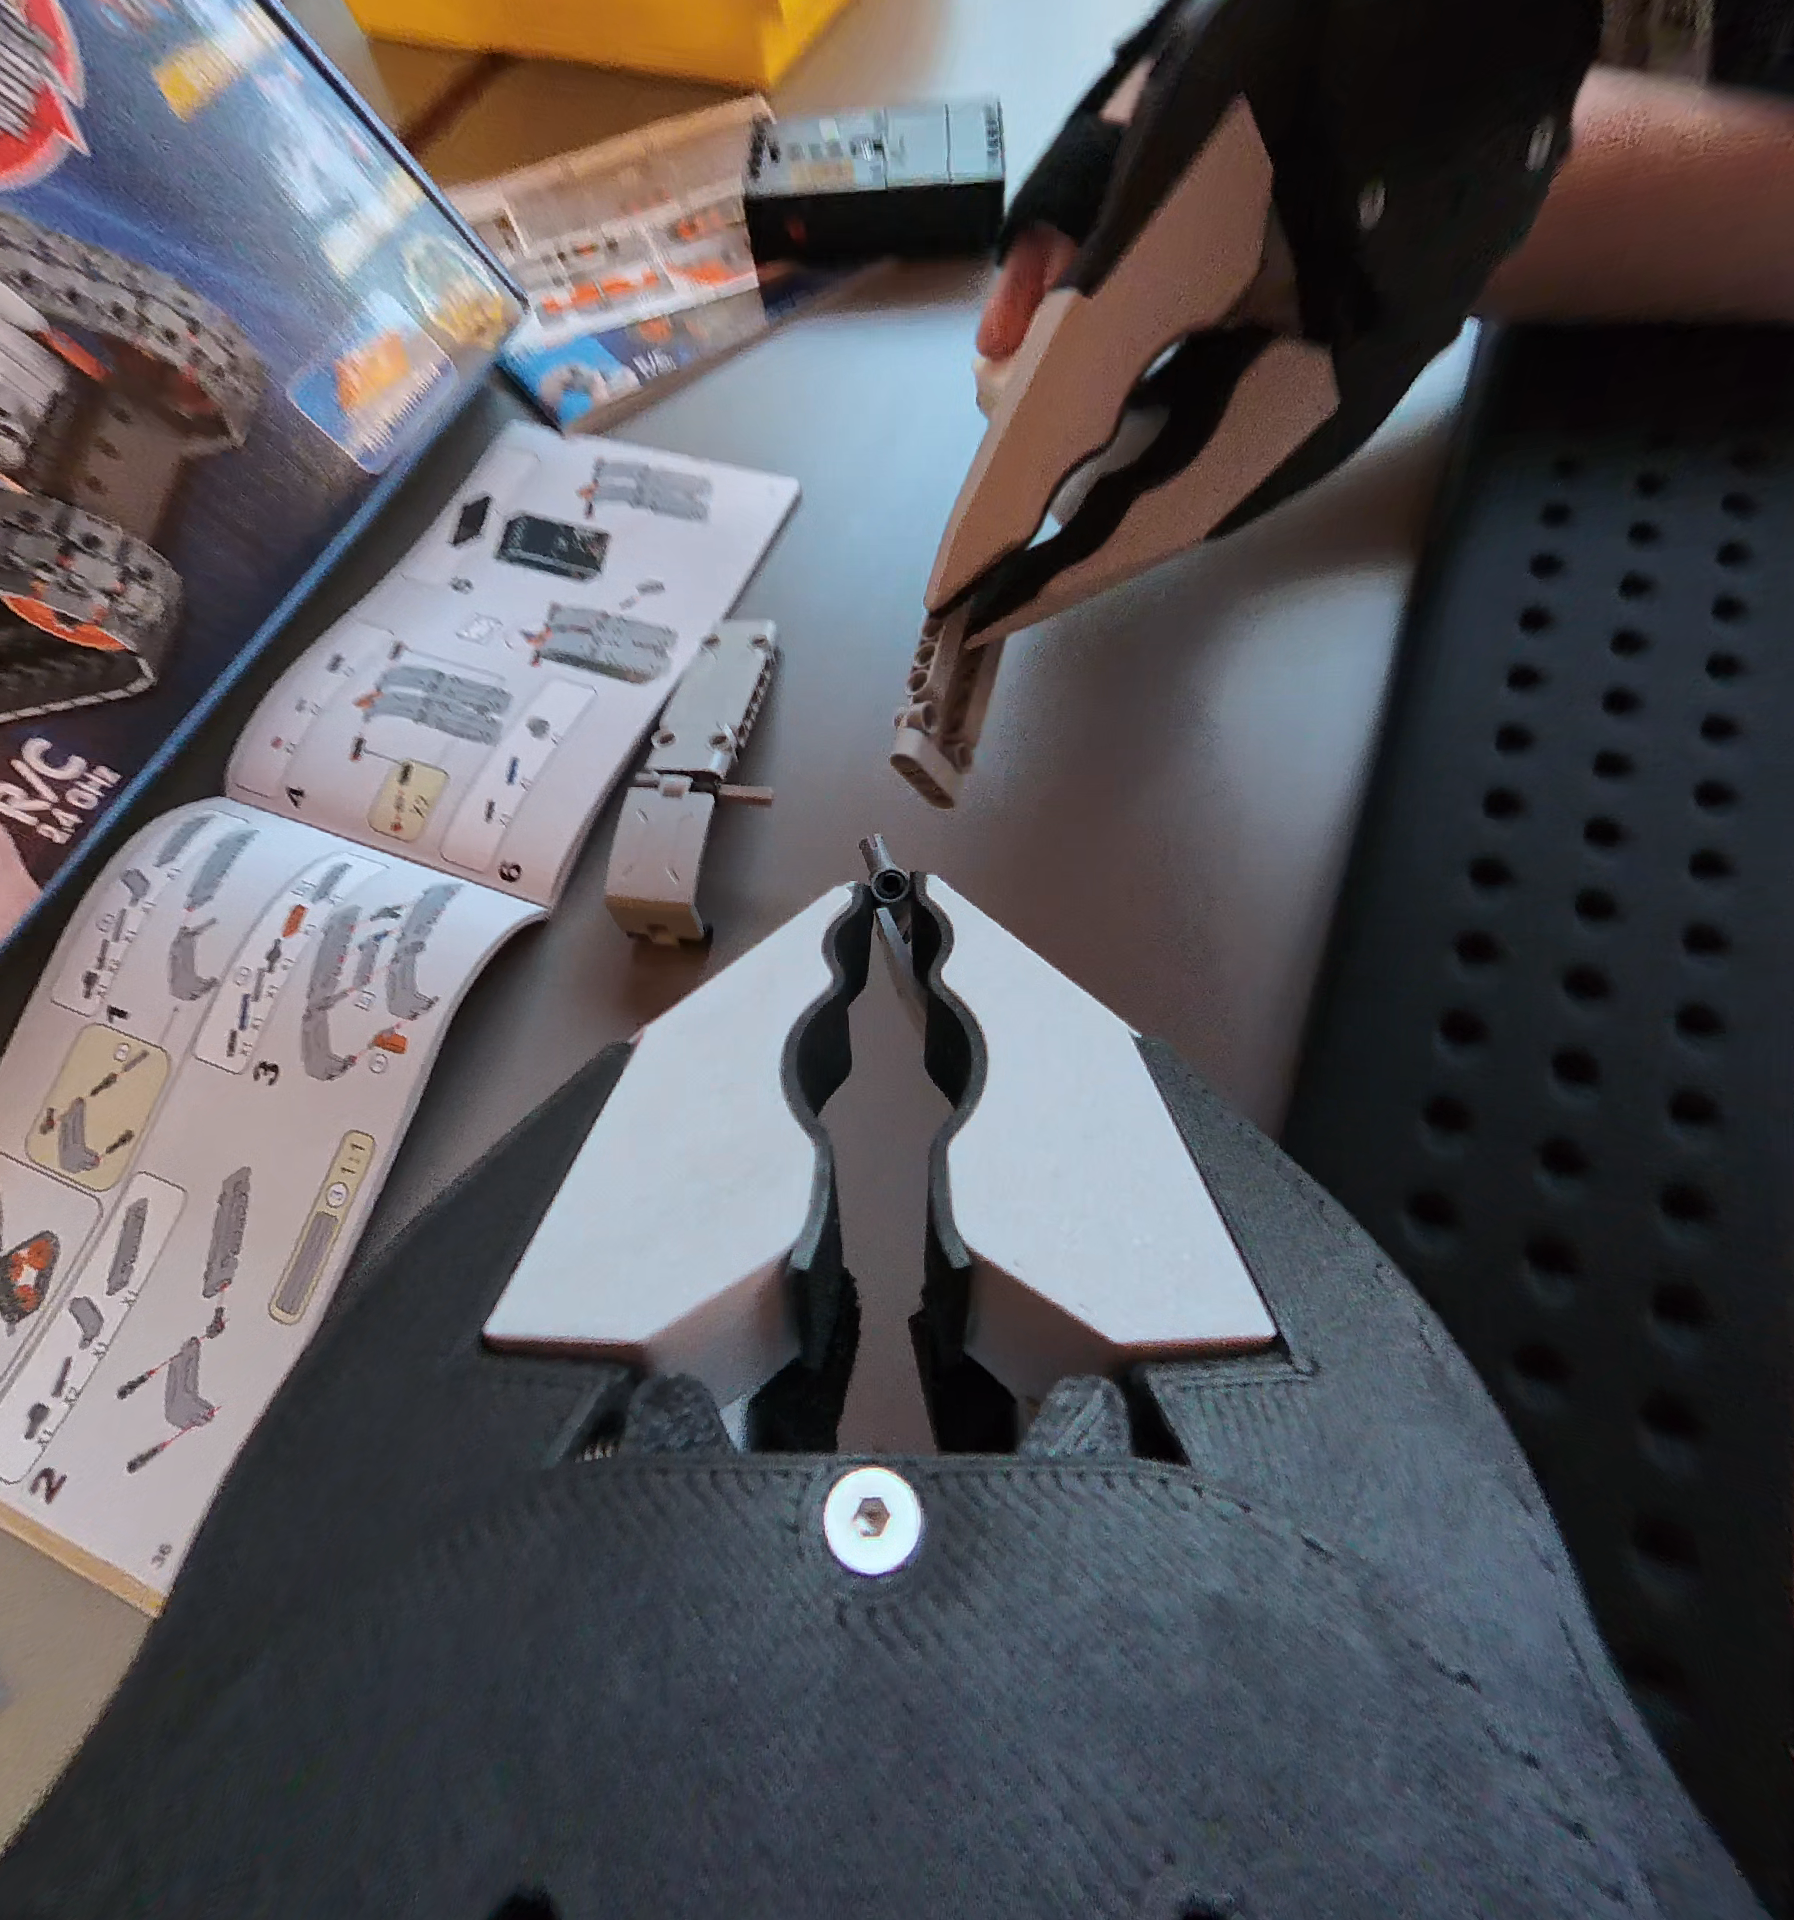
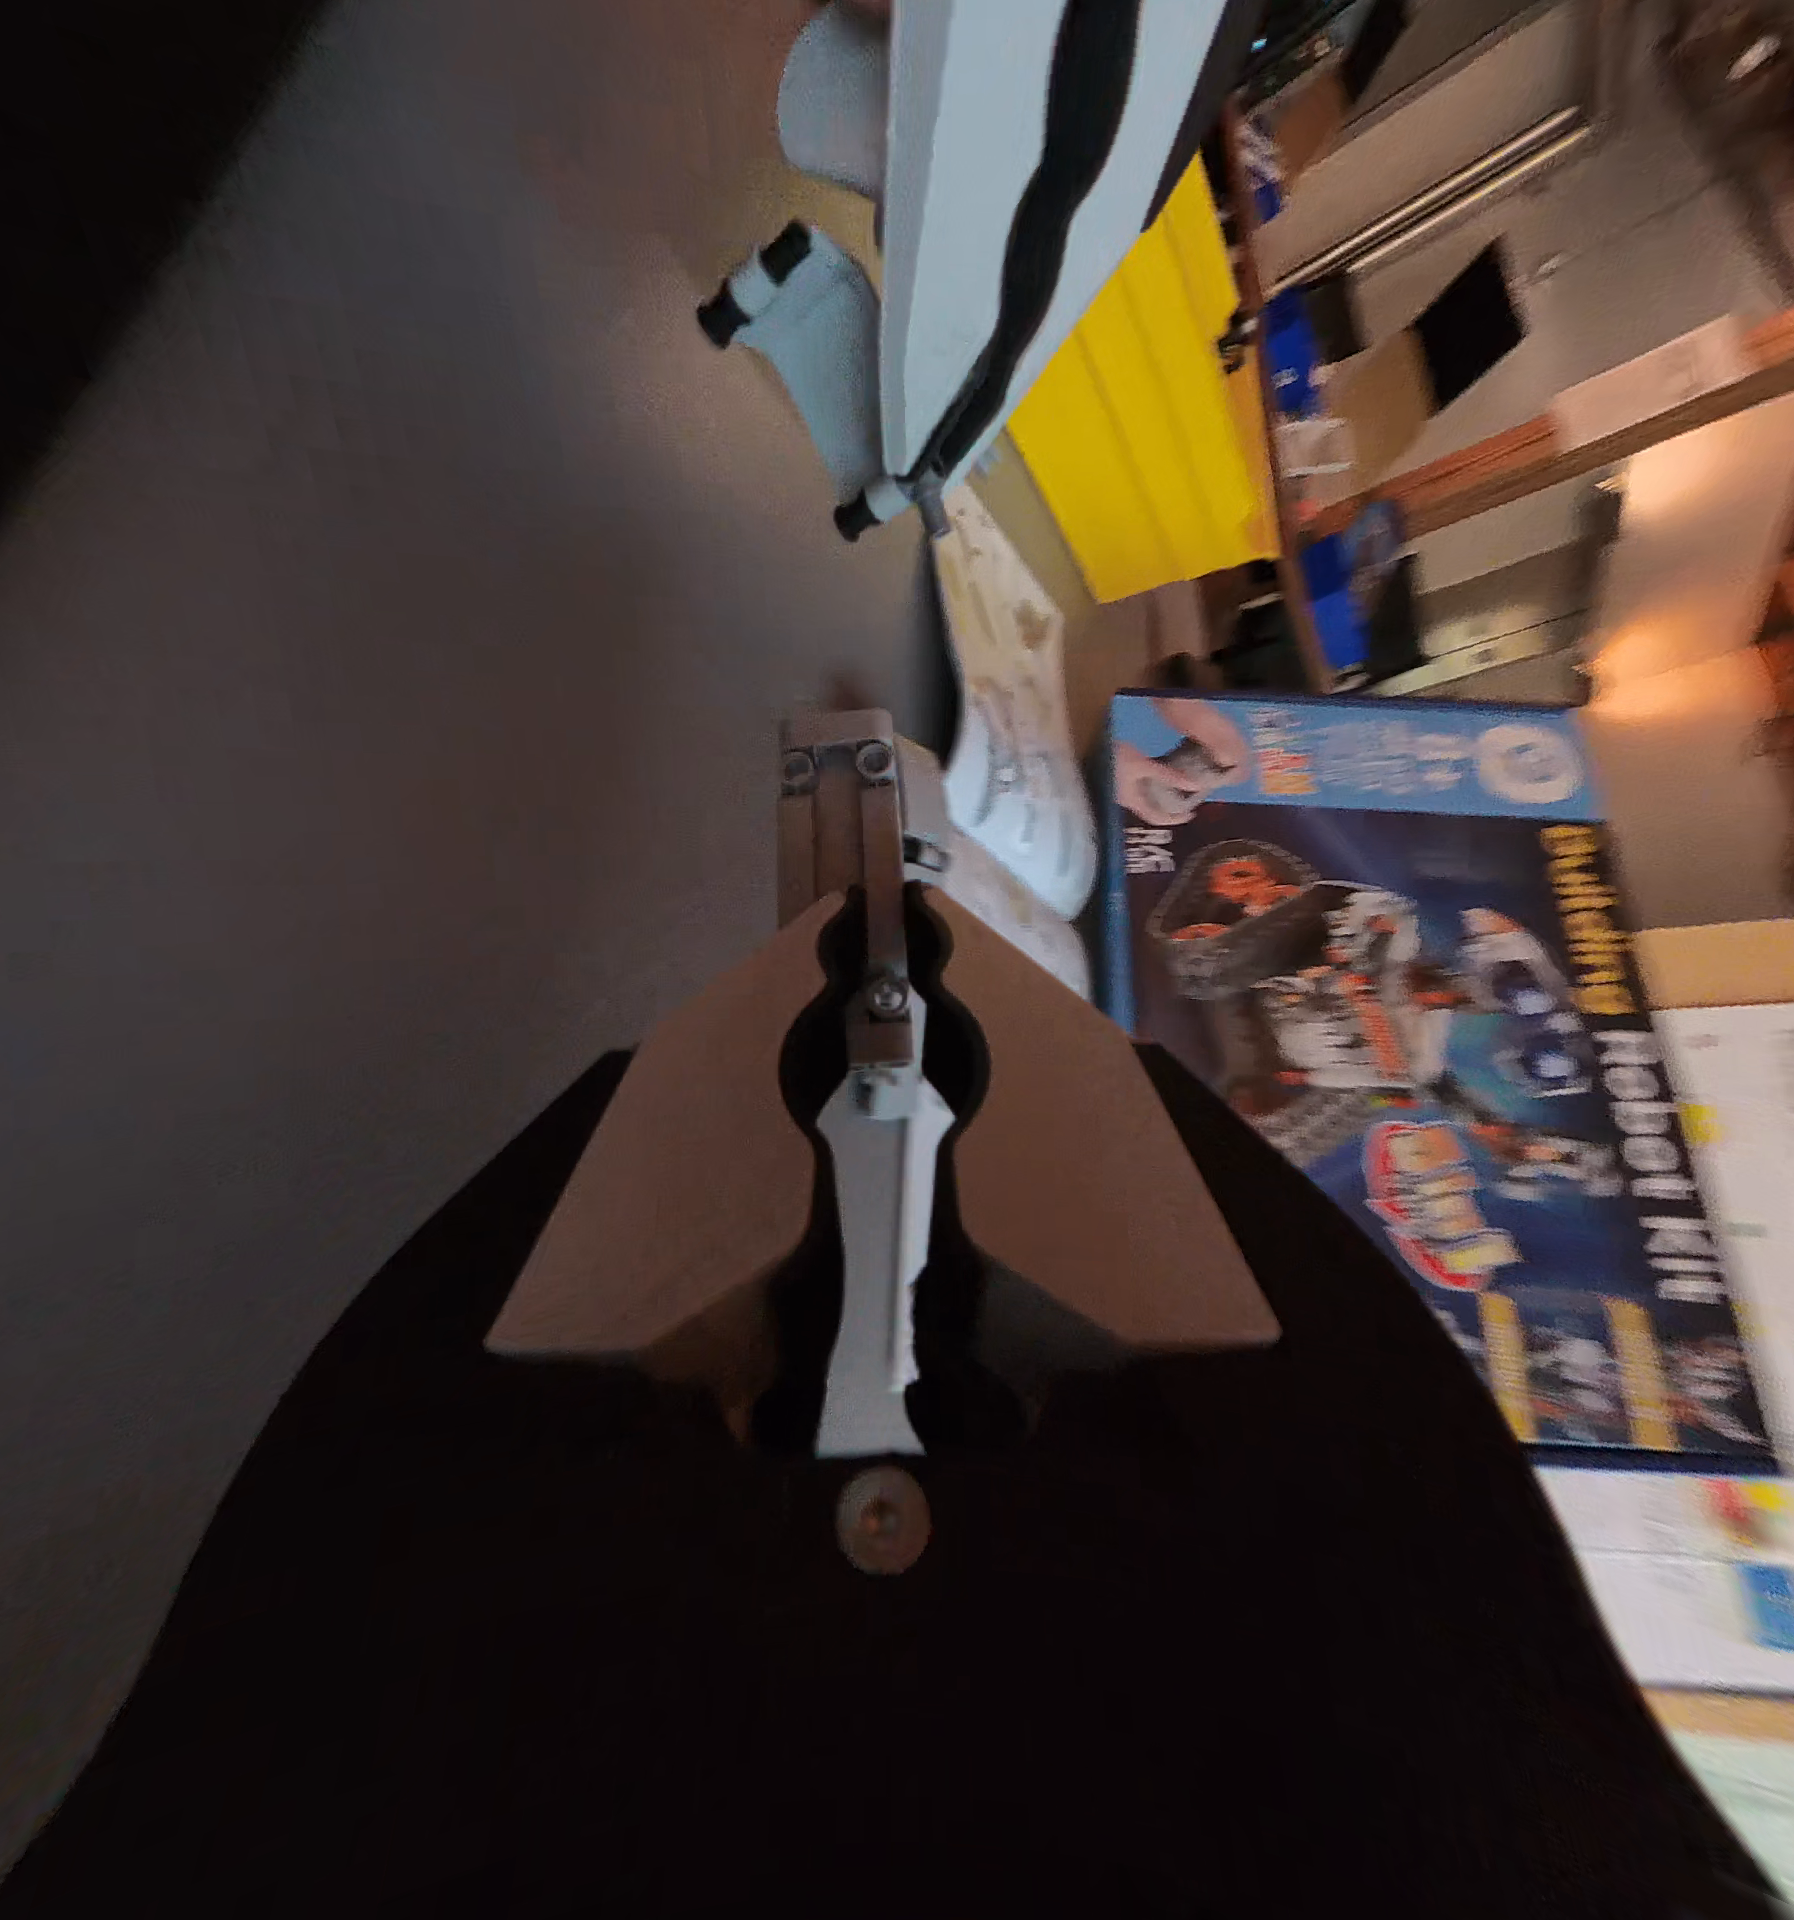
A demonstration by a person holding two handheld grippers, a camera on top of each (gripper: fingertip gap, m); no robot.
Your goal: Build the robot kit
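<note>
My left gripper (image 1: 888, 885) is shut on a small dark pin (image 1: 885, 873) that sticks out past its tips, just above the dark table (image 1: 1132, 831). My right gripper (image 1: 960, 613) comes in from the upper right, shut on a grey holed beam (image 1: 937, 717) that points down toward the pin, a short gap apart. In the right wrist view my right gripper (image 2: 877, 906) grips the beam (image 2: 839, 790), and the left gripper (image 2: 914, 488) shows at the top with the pin (image 2: 877, 504). A grey assembled part (image 1: 690, 769) lies on the table to the left.
An open instruction booklet (image 1: 353, 914) and a blue kit box (image 1: 145, 416) lie at left. A black battery box (image 1: 872, 187) and a yellow object (image 1: 612, 31) sit at the back. A black perforated panel (image 1: 1599, 831) runs along the right side. Between my right fingertips and the black perforated panel (image 1: 1599, 831) there is roughly 15 centimetres.
</note>
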